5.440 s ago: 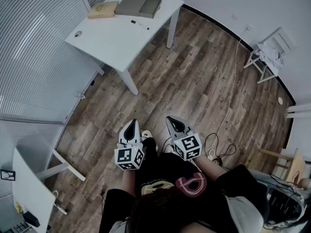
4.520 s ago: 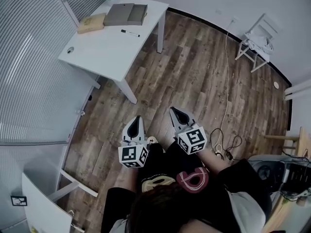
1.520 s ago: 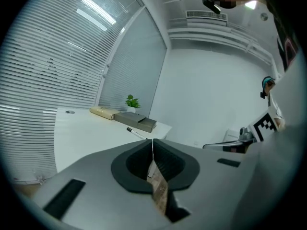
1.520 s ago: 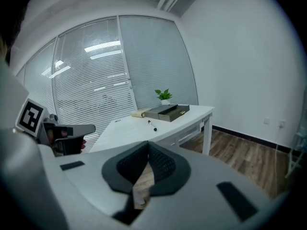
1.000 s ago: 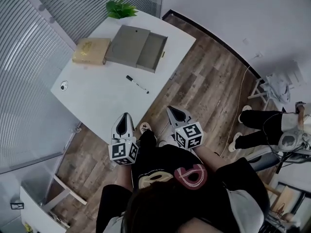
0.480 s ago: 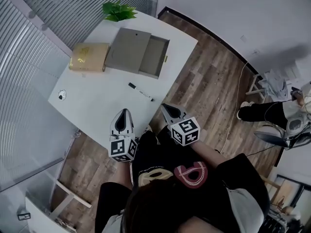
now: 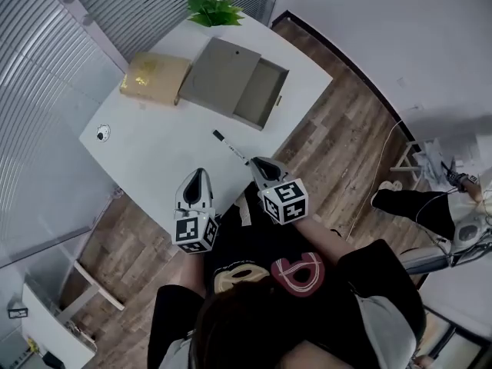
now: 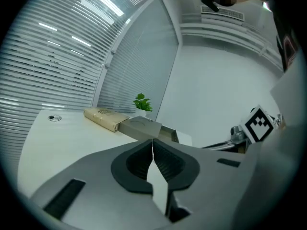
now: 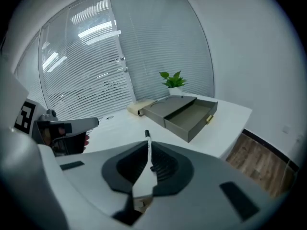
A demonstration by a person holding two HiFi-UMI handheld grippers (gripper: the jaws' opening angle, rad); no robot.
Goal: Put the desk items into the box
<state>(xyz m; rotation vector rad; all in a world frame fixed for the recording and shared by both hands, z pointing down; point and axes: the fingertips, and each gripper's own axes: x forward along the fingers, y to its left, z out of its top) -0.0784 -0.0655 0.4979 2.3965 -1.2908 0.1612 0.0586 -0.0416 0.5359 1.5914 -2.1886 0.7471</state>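
On the white desk (image 7: 154, 160) stands a grey box (image 7: 234, 83) with its inner tray slid open (image 9: 192, 113). A black-and-white marker pen (image 7: 229, 146) lies on the desk near the front edge, just beyond my right gripper (image 7: 255, 162), which is shut and empty; the pen (image 9: 147, 134) shows right past its tips (image 9: 147, 145). A tan book (image 7: 154, 77) lies left of the box. My left gripper (image 7: 198, 174) hovers over the desk's near edge, shut (image 8: 153, 140), holding nothing. The box (image 8: 144, 127) and book (image 8: 103, 118) lie far ahead of it.
A potted plant (image 7: 214, 8) stands at the desk's far corner behind the box. A small round cable grommet (image 7: 103, 133) sits at the desk's left. Blinds cover the glass wall (image 7: 61, 44) on the left. Another person's legs (image 7: 415, 206) are on the wood floor at right.
The desk has come closer in the head view. Both grippers, shut throughout, now reach over its near edge, the right one close to the marker pen.
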